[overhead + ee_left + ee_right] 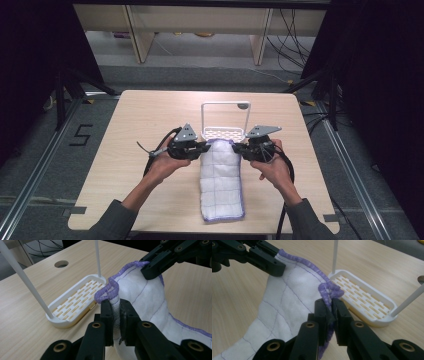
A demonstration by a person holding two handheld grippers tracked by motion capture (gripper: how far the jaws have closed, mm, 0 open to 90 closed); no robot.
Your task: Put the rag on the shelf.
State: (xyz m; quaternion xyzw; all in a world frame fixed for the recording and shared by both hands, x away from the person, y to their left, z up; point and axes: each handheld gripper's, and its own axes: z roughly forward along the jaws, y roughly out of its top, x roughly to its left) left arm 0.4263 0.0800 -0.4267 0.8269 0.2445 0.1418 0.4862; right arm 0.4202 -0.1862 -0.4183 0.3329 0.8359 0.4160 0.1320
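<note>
The table (150, 115) is carrying the whole setup. A folded white cloth (221, 185) with purple edging is lying lengthwise on it, its near end resting flat close to the person's edge and its far end being raised off the wood. Just beyond that far end, a white slotted rack (223, 133) with a tall wire hoop is standing upright.

The left gripper (116, 315) is clamping the far left corner of the cloth; its jaws are closed on a bunched fold of fabric. The right gripper (329, 315) is clamping the far right corner in the same way, with the purple hem crumpling between closed jaws. Both hands are holding the grippers level with each other, either side of the cloth.

Risks from this position, by judgement:

1. The rack is sitting very near the raised edge. A forward carry that is too low is likely to drag cloth against the base or hoop and push or tip the light rack.
2. Each grip is taking only a small bunch at a corner. Uneven pulling apart is likely to work a hem out of one pair of jaws, dropping that side.
3. The folded layers are hanging loose between the grippers, so the fold may open as the cloth lifts.
</note>
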